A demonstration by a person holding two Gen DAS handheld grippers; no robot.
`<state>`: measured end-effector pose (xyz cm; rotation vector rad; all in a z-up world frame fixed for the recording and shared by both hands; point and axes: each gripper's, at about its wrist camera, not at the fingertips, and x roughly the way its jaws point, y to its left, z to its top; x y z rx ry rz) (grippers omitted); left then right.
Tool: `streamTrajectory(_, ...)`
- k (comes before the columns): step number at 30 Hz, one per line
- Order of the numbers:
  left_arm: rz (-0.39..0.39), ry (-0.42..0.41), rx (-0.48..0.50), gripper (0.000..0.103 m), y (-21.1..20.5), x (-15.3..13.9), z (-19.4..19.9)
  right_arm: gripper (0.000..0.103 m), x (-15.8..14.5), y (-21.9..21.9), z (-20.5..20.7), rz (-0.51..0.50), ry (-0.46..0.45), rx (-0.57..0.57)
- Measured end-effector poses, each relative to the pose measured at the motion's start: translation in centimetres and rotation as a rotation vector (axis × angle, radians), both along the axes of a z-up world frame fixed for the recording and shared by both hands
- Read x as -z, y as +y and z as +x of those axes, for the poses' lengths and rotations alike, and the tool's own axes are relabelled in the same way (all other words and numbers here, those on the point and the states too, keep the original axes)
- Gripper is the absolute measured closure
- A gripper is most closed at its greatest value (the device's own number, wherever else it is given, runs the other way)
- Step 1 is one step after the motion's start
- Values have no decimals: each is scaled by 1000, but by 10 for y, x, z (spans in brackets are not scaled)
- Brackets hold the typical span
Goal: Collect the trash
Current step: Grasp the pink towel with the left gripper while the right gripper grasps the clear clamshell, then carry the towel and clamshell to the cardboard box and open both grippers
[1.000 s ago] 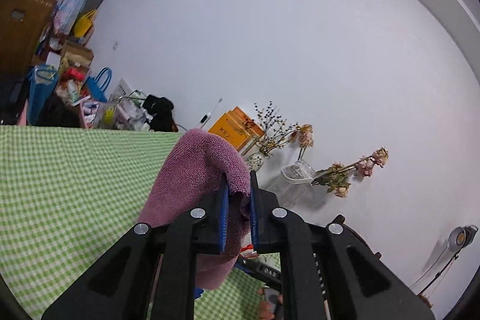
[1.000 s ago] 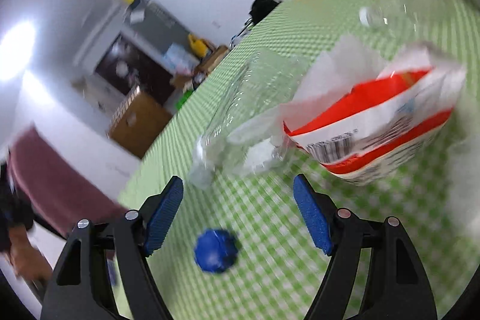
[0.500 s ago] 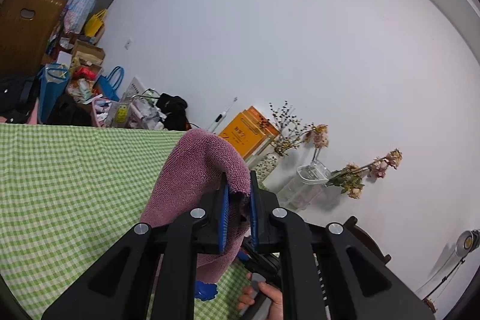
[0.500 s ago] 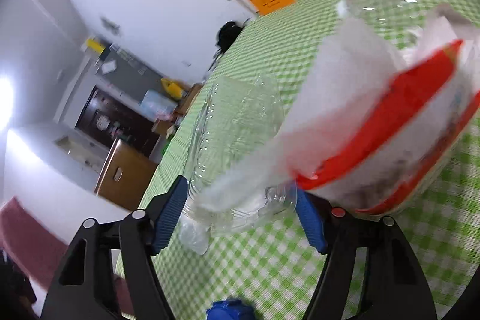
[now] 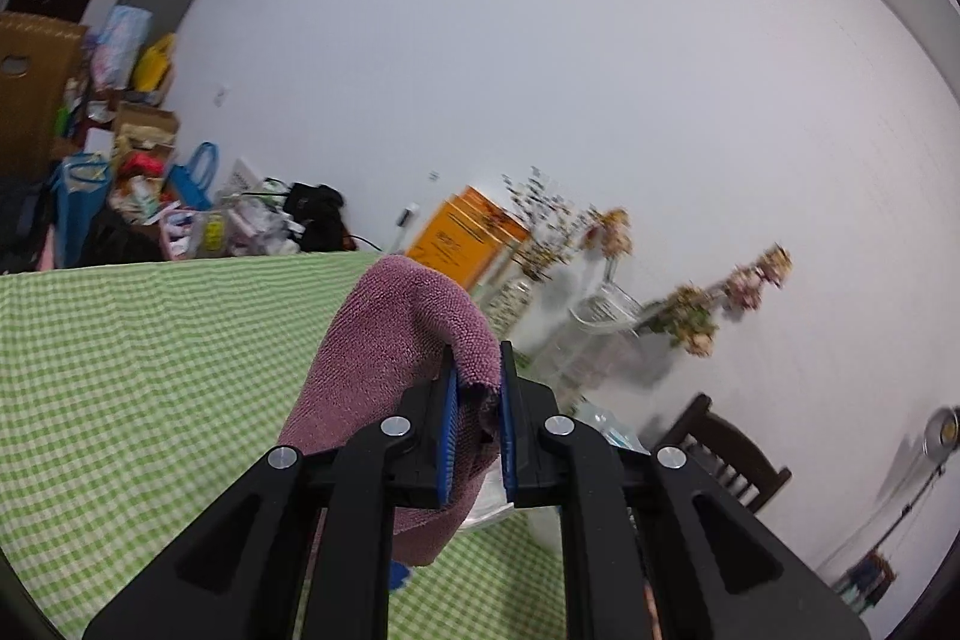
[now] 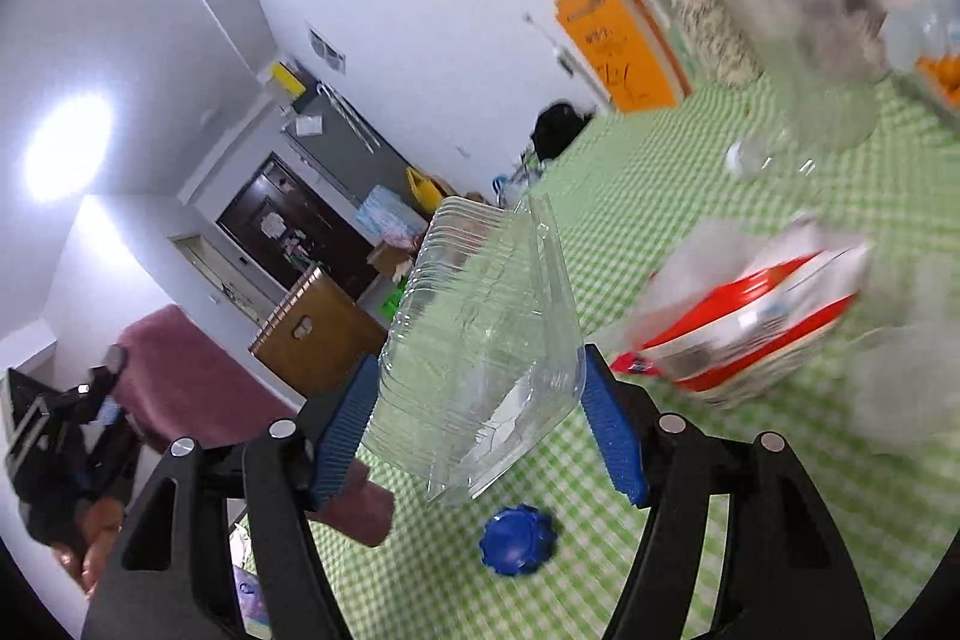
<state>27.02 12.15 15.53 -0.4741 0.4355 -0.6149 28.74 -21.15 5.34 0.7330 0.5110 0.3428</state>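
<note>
Green-and-white checked cloth covers the table point(image 6: 690, 220), and above it the right gripper point(image 6: 480, 424) has its blue pads pressed against both sides of a clear plastic clamshell container point(image 6: 480, 340), holding it tilted and lifted off the cloth. Below the container a blue bottle cap point(image 6: 516, 540) lies on the checks, and just to the right sits a blurred red-and-white wrapper point(image 6: 750, 340) with crumpled white paper around it. Farther back in the right wrist view stand clear glass vases point(image 6: 822, 40), too smeared to read in detail, and an orange box point(image 6: 618, 46) against the white wall. At the left edge of that view the other tool appears with purple fabric hanging from it. Only the left wrist view shows that grip closely: the left gripper point(image 5: 477, 418) is clamped on a purple towel point(image 5: 390, 370), which drapes forward and down over the left finger above the cloth point(image 5: 150, 370). That view also shows dried flowers point(image 5: 690, 316) in the vases, a dark wooden chair point(image 5: 726, 454) by the wall, and a cluttered pile of bags and boxes point(image 5: 132, 196) past the table's far edge, none of which the right camera shows clearly.
</note>
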Motion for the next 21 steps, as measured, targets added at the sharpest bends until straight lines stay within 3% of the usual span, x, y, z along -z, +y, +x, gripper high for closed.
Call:
streamTrajectory(4,43,-18,49,94,-30,-5,-13,38,-16,-43,-44,5,-27,38)
streamTrajectory(11,82,-78,173,94,-84,-20,-59,37,-32,-153,-155,-89,-55,197)
streamTrajectory(15,135,-78,294,94,-140,-21,-83,37,-20,-228,-225,-180,41,316)
streamTrajectory(21,208,-88,478,94,-234,-30,-108,37,29,-312,-301,-194,211,451)
